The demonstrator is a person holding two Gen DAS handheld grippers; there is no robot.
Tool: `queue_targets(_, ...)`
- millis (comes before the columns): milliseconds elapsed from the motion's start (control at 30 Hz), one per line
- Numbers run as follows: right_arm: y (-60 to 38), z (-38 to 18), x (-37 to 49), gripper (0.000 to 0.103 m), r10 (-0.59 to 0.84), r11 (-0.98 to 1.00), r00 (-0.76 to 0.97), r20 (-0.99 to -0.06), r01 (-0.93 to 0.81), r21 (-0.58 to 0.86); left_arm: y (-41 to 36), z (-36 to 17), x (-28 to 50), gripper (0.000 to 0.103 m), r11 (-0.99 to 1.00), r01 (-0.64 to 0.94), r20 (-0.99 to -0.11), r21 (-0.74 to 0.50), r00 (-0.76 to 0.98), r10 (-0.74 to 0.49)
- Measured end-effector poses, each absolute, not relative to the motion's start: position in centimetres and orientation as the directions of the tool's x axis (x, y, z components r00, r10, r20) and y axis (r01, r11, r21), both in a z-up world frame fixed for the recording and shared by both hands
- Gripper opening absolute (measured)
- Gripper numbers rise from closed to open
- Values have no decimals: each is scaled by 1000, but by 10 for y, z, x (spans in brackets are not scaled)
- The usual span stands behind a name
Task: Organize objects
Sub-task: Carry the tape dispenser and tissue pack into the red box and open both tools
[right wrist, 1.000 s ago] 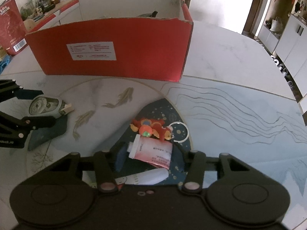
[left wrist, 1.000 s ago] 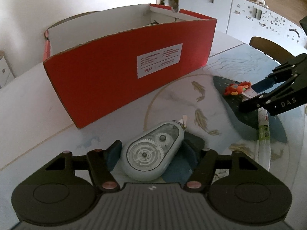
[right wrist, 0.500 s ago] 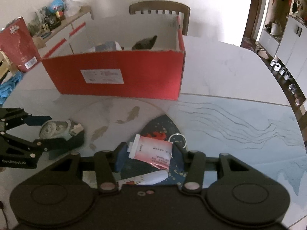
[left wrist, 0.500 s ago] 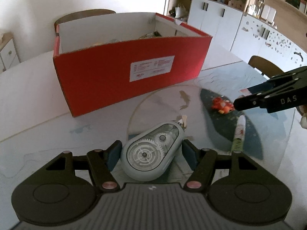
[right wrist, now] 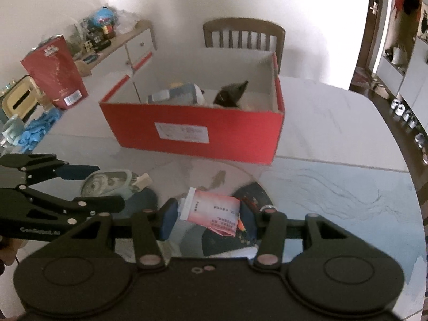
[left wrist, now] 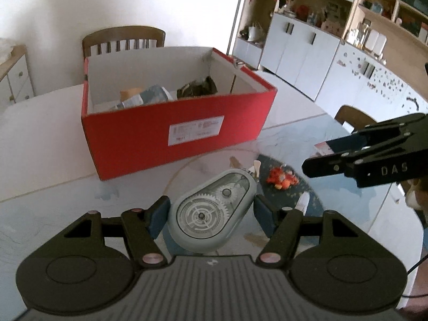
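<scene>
Left gripper [left wrist: 211,215] clamps correction tape dispenser [left wrist: 211,214], right gripper [right wrist: 208,218] clamps red sachet [right wrist: 214,211]; both aloft, red box [right wrist: 198,131] partly filled, orange toy [left wrist: 282,180] & tube [left wrist: 303,200] left.

box [left wrist: 176,133] on table [left wrist: 40,139], chair [left wrist: 123,40] behind it, toy [left wrist: 281,179] on table before box

A wooden chair [right wrist: 242,33] stands behind the table [right wrist: 329,123], cabinets [left wrist: 302,53] beyond.
</scene>
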State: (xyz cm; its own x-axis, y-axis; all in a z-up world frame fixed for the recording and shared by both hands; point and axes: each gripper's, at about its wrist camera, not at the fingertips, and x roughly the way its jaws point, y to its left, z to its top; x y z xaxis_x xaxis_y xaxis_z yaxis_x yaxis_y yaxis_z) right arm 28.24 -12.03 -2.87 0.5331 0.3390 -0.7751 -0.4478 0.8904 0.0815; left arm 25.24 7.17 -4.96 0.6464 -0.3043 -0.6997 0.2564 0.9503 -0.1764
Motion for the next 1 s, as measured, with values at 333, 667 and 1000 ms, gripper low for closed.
queue_targets(333, -103, 1, 293, 50, 374, 857, 572, -730, -515, 36, 70, -12, 268, 68, 954, 270, -637, -130, 714, -289)
queue_targets(667, -91, 20, 318, 50, 382, 846, 625, -681, -532, -14, 78, 16, 303, 68, 963, 259, -586, -77, 770, -254)
queue_targets(1000, -67, 19, 362, 50, 365, 846, 652, -664, -530, -56, 85, 18, 358, 68, 973, 232, -597, 10, 782, -180)
